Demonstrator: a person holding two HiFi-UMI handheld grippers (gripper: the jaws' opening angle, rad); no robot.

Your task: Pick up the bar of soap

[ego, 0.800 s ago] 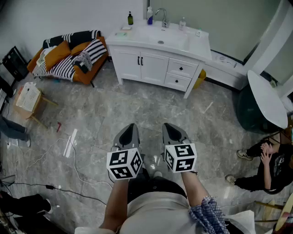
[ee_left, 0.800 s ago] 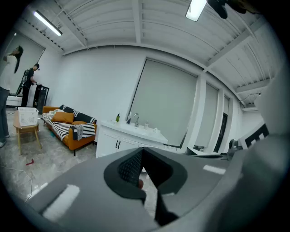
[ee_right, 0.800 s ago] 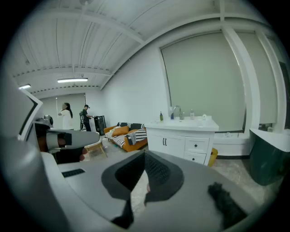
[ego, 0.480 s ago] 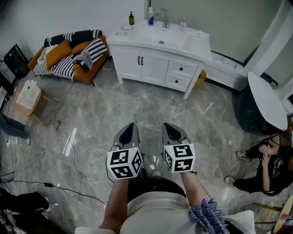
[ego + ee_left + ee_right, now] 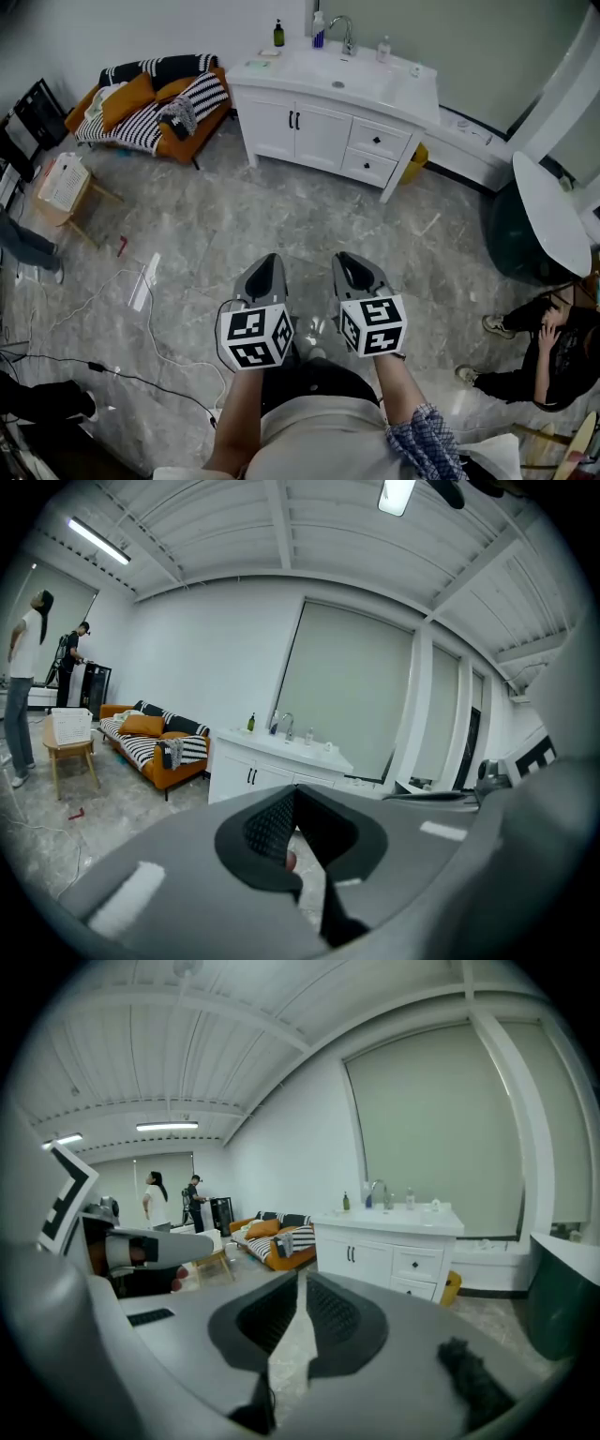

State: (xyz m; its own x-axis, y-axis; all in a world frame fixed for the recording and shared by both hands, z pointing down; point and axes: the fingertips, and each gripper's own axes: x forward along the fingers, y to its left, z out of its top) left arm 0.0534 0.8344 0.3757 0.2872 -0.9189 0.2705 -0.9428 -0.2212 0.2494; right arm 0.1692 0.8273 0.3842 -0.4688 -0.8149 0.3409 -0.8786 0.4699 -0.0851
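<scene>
Vanity (image 5: 319, 129) and sofa (image 5: 150, 98) sit slightly higher in the head view than before; both grippers hold the same spot, shut and empty.
Left gripper (image 5: 266, 264): jaws together at the tips, nothing between. Right gripper (image 5: 352, 264): the same. The pair are side by side, near, over the grey marble floor (image 5: 281, 220), aimed at the far vanity. Soap (image 5: 257, 64): probably the small pale-green piece at the counter's left end, near a dark bottle (image 5: 278, 35); too small to confirm, well apart from both grippers. Sofa: orange with striped throws, left of the vanity. Stool (image 5: 66, 183): far left. Cable (image 5: 153, 330): on the floor, left of the grippers. Seated person (image 5: 553, 356): near right.
</scene>
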